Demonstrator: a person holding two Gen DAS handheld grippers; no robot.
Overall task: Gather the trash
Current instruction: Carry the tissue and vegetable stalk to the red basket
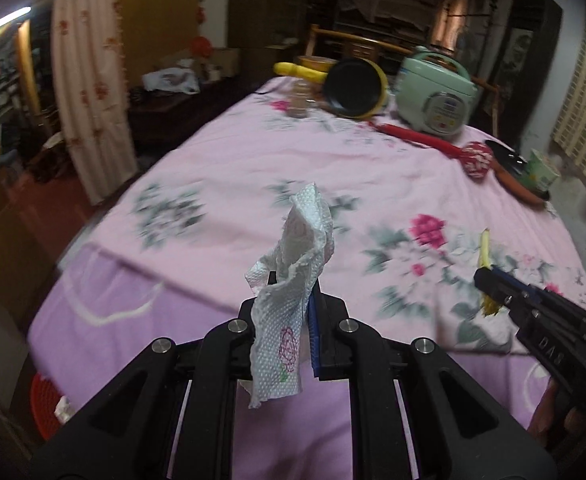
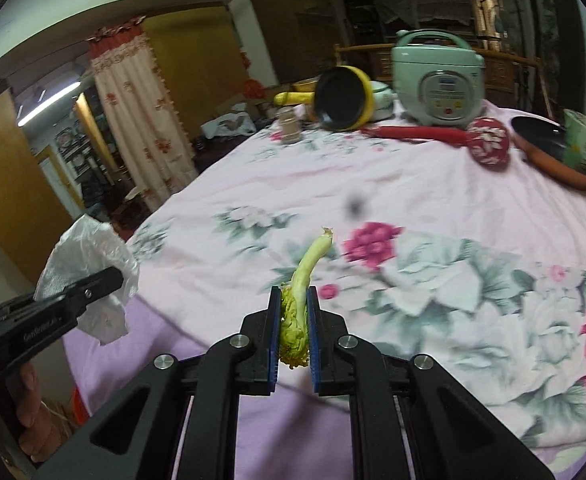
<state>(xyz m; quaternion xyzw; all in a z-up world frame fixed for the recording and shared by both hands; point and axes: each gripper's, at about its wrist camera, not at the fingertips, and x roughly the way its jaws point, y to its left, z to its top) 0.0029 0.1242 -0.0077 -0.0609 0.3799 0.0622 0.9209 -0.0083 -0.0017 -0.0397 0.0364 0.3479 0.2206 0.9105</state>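
Over the near end of the pink floral tablecloth (image 1: pixel 221 160), both grippers are carrying stuff. The left gripper (image 1: pixel 293 300) has its jaws pinched tight on a crumpled paper towel (image 1: pixel 293 264), and the right gripper (image 2: pixel 294 304) is clamped on a limp green vegetable scrap (image 2: pixel 299 308). Way across the cloth sits a green rice cooker (image 2: pixel 439 80), with a yellow pan (image 2: pixel 345 98) beside it.

A lived-in home, floral pink cloth (image 2: pixel 413 208) covering the table, rice cooker (image 2: pixel 439 80) and pans sitting there, flowered curtain (image 1: pixel 89 92) hanging in a doorway.
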